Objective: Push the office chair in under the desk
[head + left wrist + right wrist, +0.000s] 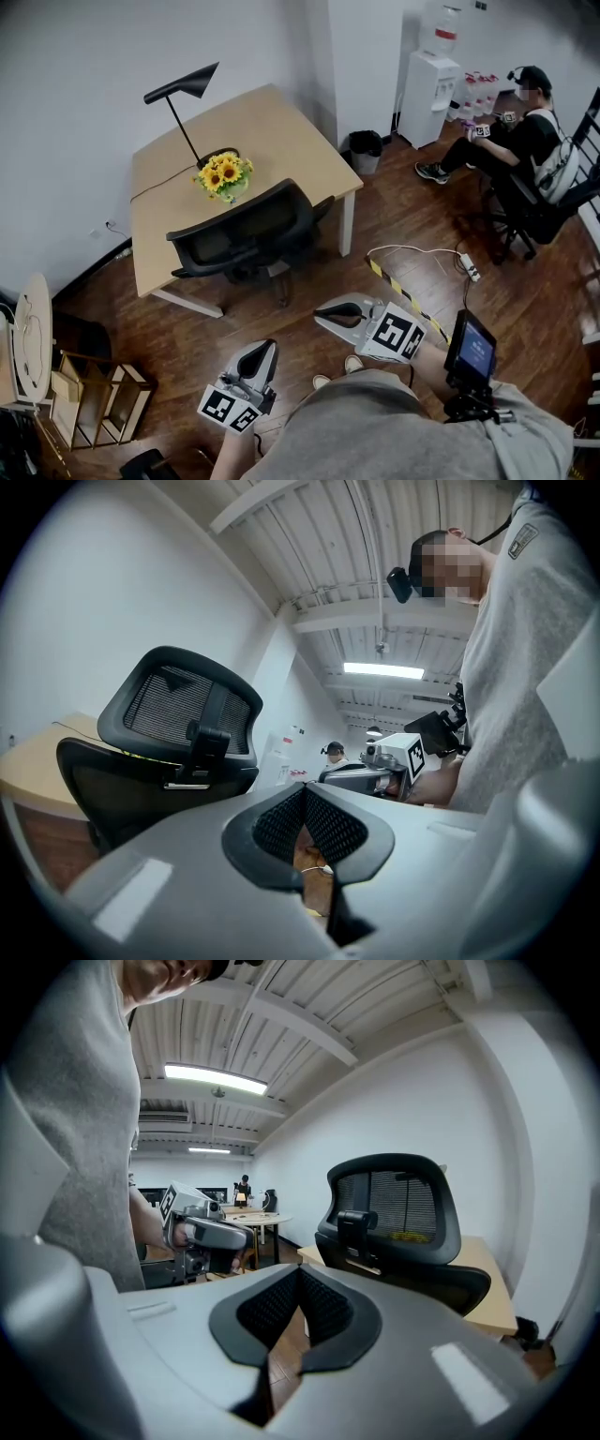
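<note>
The office chair stands at the desk's near edge, around twelve o'clock from the left gripper and right gripper, both closed on nothing.

The office chair is finished in black with a fine mesh pattern on its back, and the bench is made of pale wood. The sunflowers are coloured yellow and the lamp black, while the dark brown plank floor is crossed by yellow-and-black striped tape. The left gripper and right gripper are moulded in grey and marked with black-and-white squares.
</note>
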Tool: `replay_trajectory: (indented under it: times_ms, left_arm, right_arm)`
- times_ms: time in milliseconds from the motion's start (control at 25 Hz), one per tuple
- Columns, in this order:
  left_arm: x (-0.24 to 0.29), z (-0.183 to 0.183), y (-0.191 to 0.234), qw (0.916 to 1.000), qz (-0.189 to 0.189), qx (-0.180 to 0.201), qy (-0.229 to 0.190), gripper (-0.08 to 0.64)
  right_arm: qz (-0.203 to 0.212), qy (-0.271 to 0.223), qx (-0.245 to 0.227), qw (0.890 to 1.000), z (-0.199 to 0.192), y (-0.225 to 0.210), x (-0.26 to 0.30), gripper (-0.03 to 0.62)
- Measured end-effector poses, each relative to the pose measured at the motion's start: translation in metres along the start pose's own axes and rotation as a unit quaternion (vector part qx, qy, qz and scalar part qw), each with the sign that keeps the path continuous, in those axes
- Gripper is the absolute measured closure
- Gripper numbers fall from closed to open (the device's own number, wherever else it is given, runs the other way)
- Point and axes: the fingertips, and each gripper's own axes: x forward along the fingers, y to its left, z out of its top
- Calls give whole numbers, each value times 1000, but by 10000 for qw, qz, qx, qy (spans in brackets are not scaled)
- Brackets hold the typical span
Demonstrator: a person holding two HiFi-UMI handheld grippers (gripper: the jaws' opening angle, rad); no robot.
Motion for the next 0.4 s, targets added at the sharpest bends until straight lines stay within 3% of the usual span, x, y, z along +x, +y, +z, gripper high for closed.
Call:
replay_trajectory:
  times_ms: [400]
  left_arm:
    - [-4,-1,0,10000,47,-1,-13,560]
  right_arm:
    - [10,11,-21,10000,0,3,0,588]
